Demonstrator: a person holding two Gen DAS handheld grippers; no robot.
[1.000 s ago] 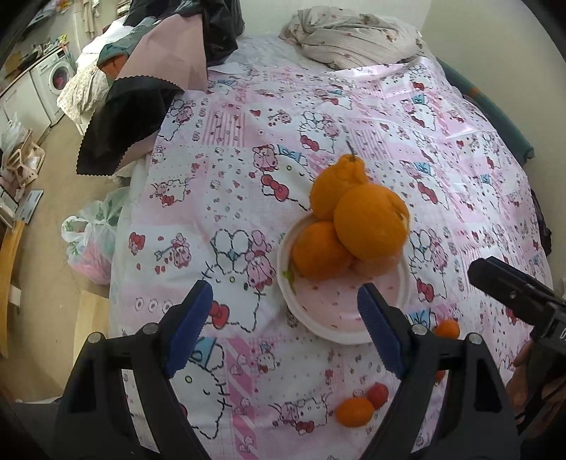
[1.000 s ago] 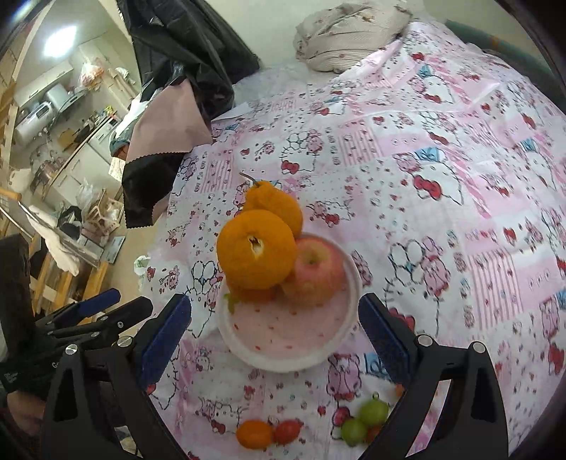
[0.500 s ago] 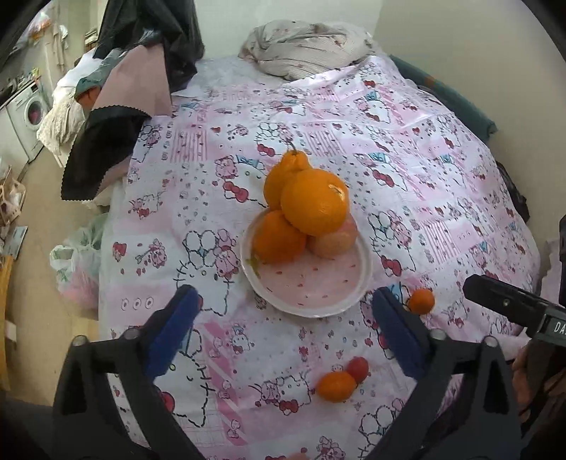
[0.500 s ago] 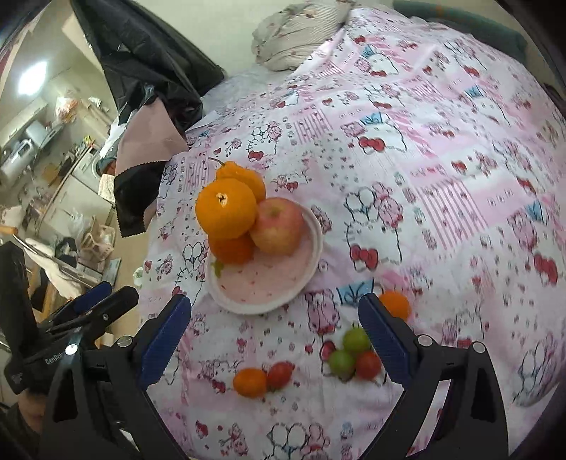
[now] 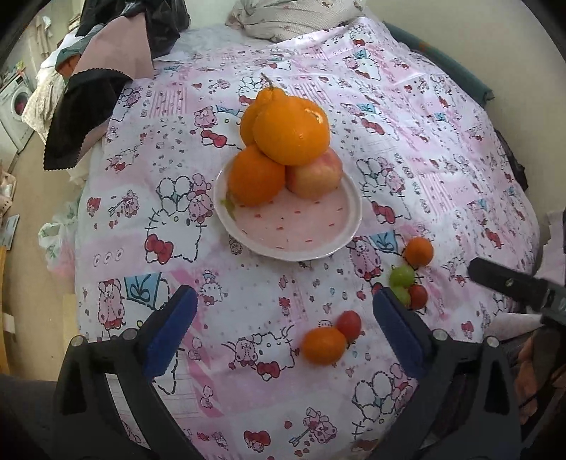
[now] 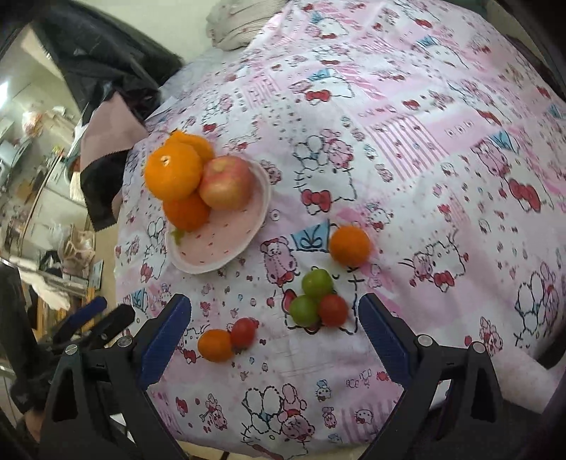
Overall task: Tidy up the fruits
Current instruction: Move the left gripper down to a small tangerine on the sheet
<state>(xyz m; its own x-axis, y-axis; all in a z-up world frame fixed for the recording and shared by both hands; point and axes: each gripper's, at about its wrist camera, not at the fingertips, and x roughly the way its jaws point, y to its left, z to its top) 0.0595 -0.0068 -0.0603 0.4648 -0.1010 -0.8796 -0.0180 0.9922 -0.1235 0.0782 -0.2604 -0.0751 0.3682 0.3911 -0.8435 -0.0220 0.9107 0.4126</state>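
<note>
- Left claw (image 5: 283, 331) spread wide, blue pads (image 5: 168, 332) far apart, gripping nothing, touching nothing.
- Hovering above the near part of the pink-and-white cartoon-print bedspread (image 5: 406, 116), angled down and forward toward the pink speckled round plate (image 5: 293, 226).
- Right claw (image 6: 274, 338) likewise wide open and empty, blue pads (image 6: 383, 339) flanking a view of loose small fruit on the bed.
- Seen from the left wrist: right claw's black body at the far right edge, a bit of the holding hand (image 5: 530, 375) below it, dim and partly cut off.
- Seen from the right wrist: left claw's blue-tipped fingers low at the left edge, also parted.
- On the plate: large orange citrus (image 5: 292, 131) stacked on top of a smaller orange citrus (image 5: 255, 176) and a red-yellow apple (image 5: 315, 175), with a stemmed knobby orange citrus (image 5: 249, 116) behind, all touching.
- Off the plate, on the bedspread: small round tangerine (image 6: 350, 245) alone, just beside a tight cluster of two green grapes (image 6: 316, 281) and a red cherry tomato (image 6: 332, 309).
- Nearer the left claw: another small orange tangerine (image 5: 323, 345) touching a second red cherry tomato (image 5: 349, 325), between the left pads.
- Far end of the bed: crumpled pale blanket (image 5: 293, 16); dark and pink clothing heap (image 5: 106, 70) at the left corner.
</note>
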